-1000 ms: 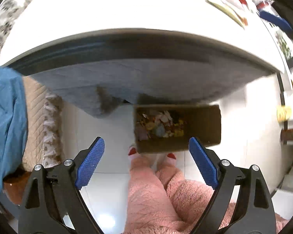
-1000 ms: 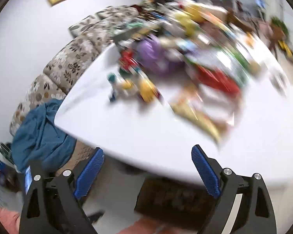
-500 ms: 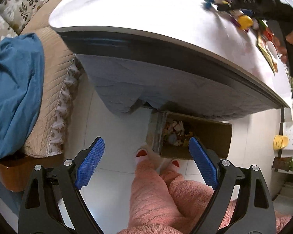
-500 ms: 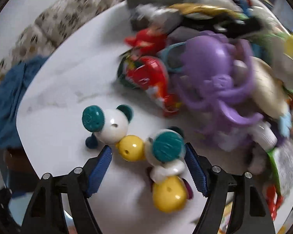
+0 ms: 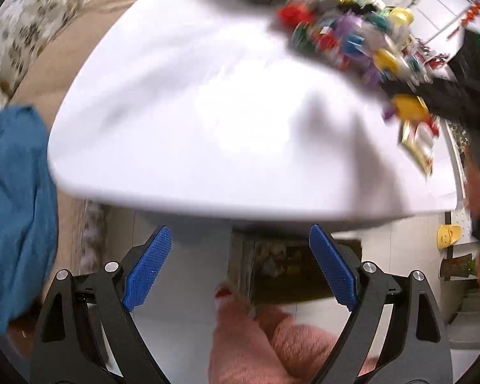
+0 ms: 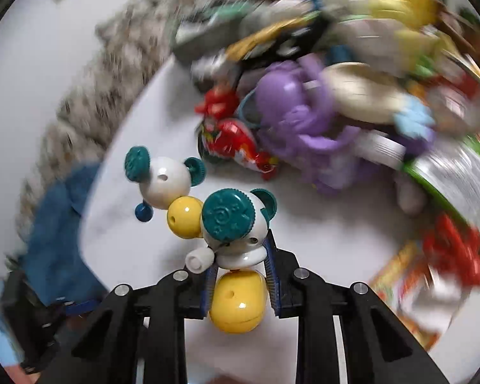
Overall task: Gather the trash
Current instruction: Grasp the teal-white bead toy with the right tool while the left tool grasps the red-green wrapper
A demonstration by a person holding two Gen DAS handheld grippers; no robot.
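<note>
A bead toy [image 6: 227,224] of white and yellow balls with teal discs lies at the near edge of the white table [image 6: 320,240]. My right gripper [image 6: 240,276] has its jaws closing on the toy, and both blue pads press the white and yellow balls at its near end. My left gripper [image 5: 240,265] is open and holds nothing. It hangs off the edge of the table [image 5: 208,128], above the floor. Below it a brown cardboard box [image 5: 291,265] with scraps inside stands under the table edge. A blurred pile of wrappers and toys [image 5: 352,32] covers the far right of the tabletop.
A purple octopus toy [image 6: 291,108] and a red wrapper [image 6: 236,140] lie just beyond the bead toy. A blue cloth [image 5: 12,208] drapes a seat at the left, beside a patterned sofa [image 5: 32,22]. A person's pink fuzzy legs [image 5: 256,336] stand by the box.
The right jaws went from wide open to closed round the bead toy. The left view swung up from the box under the table to the tabletop, and its jaws stayed open.
</note>
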